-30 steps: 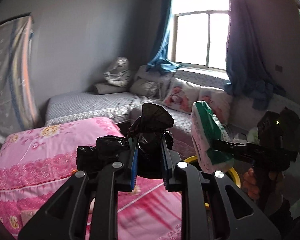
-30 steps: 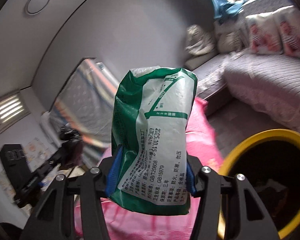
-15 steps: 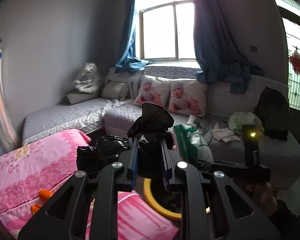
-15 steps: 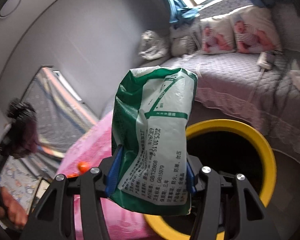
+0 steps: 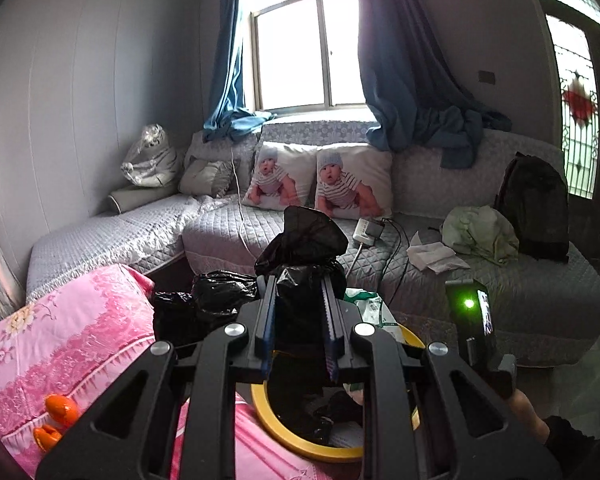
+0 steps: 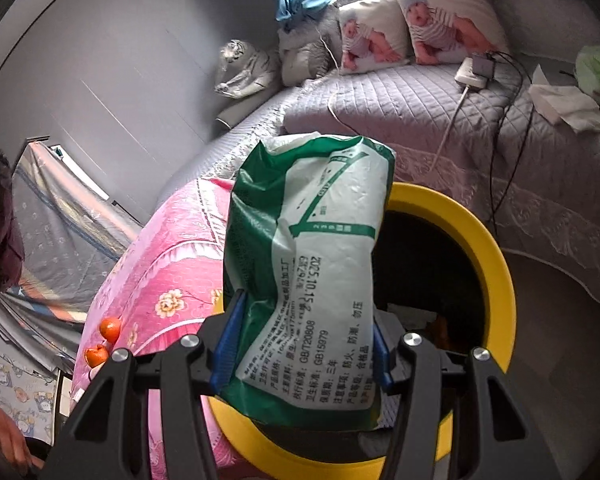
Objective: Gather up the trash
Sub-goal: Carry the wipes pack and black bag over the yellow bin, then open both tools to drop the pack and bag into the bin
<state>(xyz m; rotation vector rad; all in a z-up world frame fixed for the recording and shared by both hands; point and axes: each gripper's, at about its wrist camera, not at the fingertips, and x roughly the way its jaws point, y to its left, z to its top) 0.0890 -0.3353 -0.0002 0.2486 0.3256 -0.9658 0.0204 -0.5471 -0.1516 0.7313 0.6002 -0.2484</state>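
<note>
Left-wrist view first: my left hand-held gripper [image 5: 298, 320] is clamped tight on a bunched black plastic bag [image 5: 304, 256], which sticks up between the pads and spills out to the left over the pink quilt [image 5: 60, 344]. It looks thin, limp and light, so I judge it needs a pinch on the gathered neck, where it is held now; anywhere looser could slide out. Below and beyond the fingers sits the yellow-rimmed bin [image 5: 300, 444], dark inside, with some rubbish already at the bottom.

Moving to the right-wrist view, my right hand-held gripper [image 6: 300, 344] holds a green and white packet [image 6: 312, 248] at a middling width, pads pressed into its lower sides. The packet is crinkled, soft plastic film with printed text, apparently nearly empty and light; it stands upright in front of the bin's mouth [image 6: 496, 264]. I judge its glossy film slippery, so a grip across the lower body suits it. Two small orange pieces [image 6: 104, 340] lie on the quilt to the left.
</note>
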